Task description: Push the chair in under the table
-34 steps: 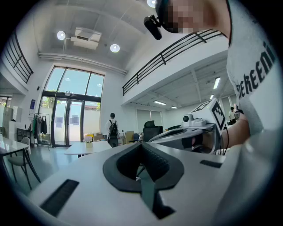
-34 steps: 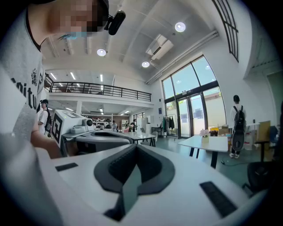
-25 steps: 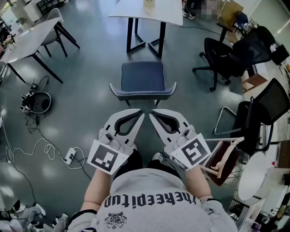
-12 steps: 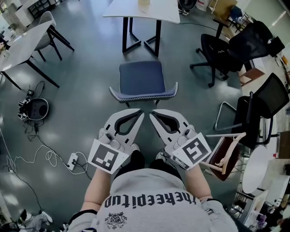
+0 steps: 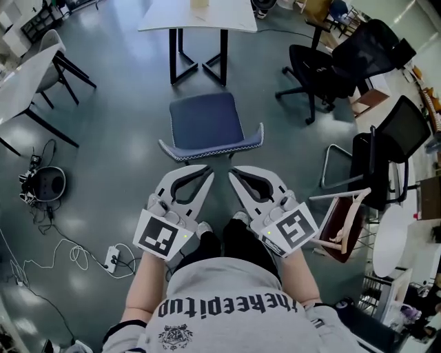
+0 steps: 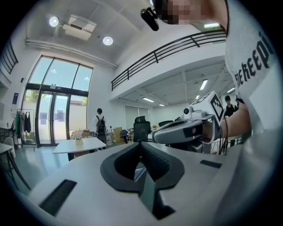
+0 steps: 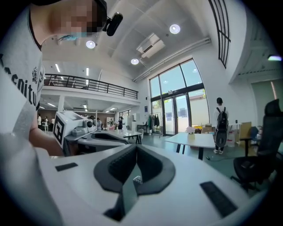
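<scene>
- Two grippers, both shut & empty: left gripper (image 5: pixel 209 169) and right gripper (image 5: pixel 231 172) each have jaws pressed tog., nothing btwn them. Each gripper's own view shows the same.
- Chair (image 5: pixel 204 118) stands on the floor (image 5: pixel 124 138) straight ahead of both tips, i.e. up-frame in head view. Its backrest (image 5: pixel 210 149) is the near side, just beyond the tips, not touching as far as I can tell.
- Table (image 5: pixel 231 21) lies further up-frame, past the seat. Bare floor shows btwn seat front and table legs (image 5: pixel 224 55), so chair isn't under it yet.
- Key relation: backrest's long axis runs across the frame, roughly square to the way the grippers point. Push line = tips → backrest → table, leaning a bit left up-frame.
- Nearer hand: approx. equal. Left tip sits nr backrest's middle, right tip over its right half, so an uneven shove could prob. swing the chair.
- Step, as I judge it: closing in, contact not yet made. Next needs both closed tips on the backrest, then a level push fwd.
- Vs. a second ago: chair & table sit more to the left in head view, and the gap from tips to backrest looks smaller. Chair's spot rel. to table looks unchanged; jaws shut then as now.
</scene>
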`<move>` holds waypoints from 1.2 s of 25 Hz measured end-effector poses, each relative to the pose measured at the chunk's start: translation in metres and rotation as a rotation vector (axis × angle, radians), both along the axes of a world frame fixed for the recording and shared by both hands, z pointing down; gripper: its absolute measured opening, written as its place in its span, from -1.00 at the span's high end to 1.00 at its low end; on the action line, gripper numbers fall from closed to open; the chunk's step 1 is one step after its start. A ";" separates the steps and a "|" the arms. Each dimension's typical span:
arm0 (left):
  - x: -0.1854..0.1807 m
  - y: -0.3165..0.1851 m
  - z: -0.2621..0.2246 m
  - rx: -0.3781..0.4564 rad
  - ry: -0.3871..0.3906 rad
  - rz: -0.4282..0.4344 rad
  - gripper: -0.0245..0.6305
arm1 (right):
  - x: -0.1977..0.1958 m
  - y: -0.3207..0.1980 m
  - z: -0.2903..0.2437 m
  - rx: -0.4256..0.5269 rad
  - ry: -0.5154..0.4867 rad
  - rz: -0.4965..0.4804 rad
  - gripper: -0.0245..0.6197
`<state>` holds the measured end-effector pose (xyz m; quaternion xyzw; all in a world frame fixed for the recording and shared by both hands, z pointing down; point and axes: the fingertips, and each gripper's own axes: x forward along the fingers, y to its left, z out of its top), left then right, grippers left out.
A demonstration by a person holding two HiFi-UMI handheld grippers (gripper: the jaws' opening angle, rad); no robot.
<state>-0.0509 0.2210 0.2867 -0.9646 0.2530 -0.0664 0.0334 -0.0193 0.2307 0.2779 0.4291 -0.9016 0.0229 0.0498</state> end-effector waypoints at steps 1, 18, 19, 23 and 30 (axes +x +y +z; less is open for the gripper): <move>0.001 -0.001 0.001 0.006 -0.008 0.007 0.87 | 0.002 -0.002 0.001 -0.001 0.005 0.010 0.89; 0.005 -0.047 0.030 -0.022 -0.086 -0.036 0.68 | 0.009 -0.056 0.024 -0.029 0.093 -0.075 0.87; 0.006 -0.050 0.033 -0.024 -0.094 -0.039 0.65 | 0.010 -0.059 0.028 -0.037 0.108 -0.083 0.86; 0.012 -0.061 0.047 -0.018 -0.146 -0.035 0.57 | 0.014 -0.071 0.042 -0.049 0.184 -0.129 0.71; 0.024 -0.075 0.082 -0.024 -0.283 -0.013 0.40 | 0.025 -0.087 0.072 -0.100 0.299 -0.210 0.60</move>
